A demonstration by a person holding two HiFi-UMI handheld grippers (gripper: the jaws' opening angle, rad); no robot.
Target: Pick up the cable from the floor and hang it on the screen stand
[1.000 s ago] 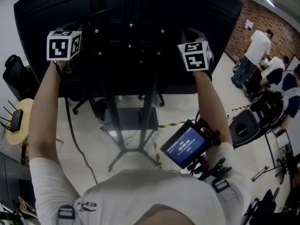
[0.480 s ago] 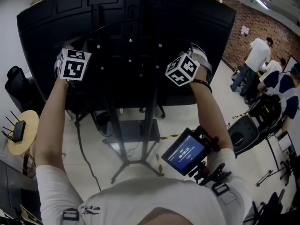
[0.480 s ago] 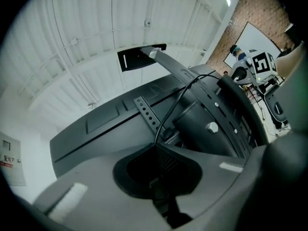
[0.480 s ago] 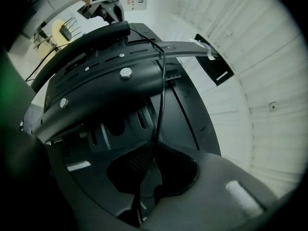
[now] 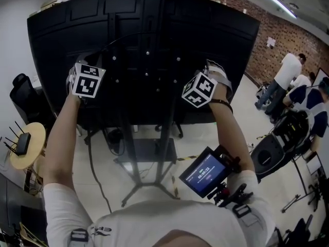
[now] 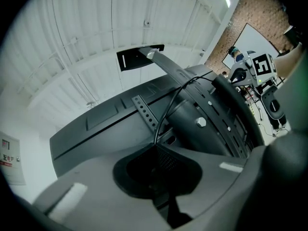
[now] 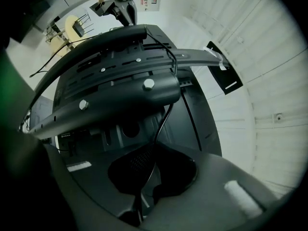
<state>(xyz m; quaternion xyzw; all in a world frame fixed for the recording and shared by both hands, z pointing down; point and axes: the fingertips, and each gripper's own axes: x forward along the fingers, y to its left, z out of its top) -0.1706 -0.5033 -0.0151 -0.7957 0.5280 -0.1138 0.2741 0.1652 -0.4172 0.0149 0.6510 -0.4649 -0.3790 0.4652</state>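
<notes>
office (image 5: 198,135), right gripper (image 7: 153,150) — just tightened on cable (image 7: 163,121)

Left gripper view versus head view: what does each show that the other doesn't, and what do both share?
Only the left gripper view: the left gripper shut on the thin black cable, which climbs from the jaws over the stand's mount. Only the head view: the stand's legs on the floor, a small monitor by the person's right arm, a round table and people at the right. Both: the dark back of the screen.
</notes>
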